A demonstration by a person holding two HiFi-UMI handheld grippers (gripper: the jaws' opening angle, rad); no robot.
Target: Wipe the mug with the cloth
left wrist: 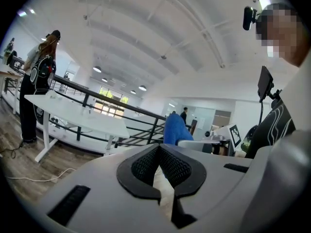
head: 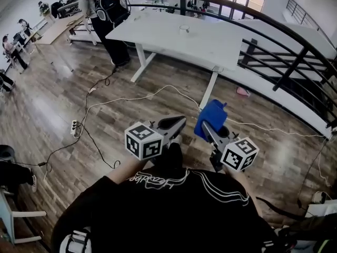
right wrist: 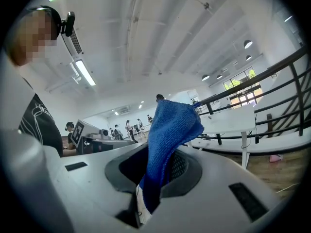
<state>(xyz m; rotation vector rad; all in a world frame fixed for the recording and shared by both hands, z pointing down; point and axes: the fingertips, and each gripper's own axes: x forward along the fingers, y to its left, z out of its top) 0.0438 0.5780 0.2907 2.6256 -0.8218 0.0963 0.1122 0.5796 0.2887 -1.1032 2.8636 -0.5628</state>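
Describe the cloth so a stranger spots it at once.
From the white table, come down the head view. The cloth is pinched in the right tool; it is the only bright blue thing, and the left tool is empty.

A long white rectangular desk (head: 174, 41) stands on the wood-plank floor (head: 47, 104), and everything else sits around it. On its top, towards the far edge, is a small clear round cup (head: 184, 29). A person with a black backpack (head: 111, 4) stands at the desk's left end. A black metal railing (head: 274, 30) curves behind the desk. On the desk's near side a thin white cable (head: 126, 98) trails across the floor. A small pink object (head: 242, 91) lies past the desk's right end. Nearer still, well short of the desk, someone in a black sweater (head: 168, 204) holds both tools up. The left tool (head: 178, 122) has its jaws together in a point and carries nothing. The right tool (head: 206, 126) pinches a crumpled blue fabric cloth (head: 212, 116).
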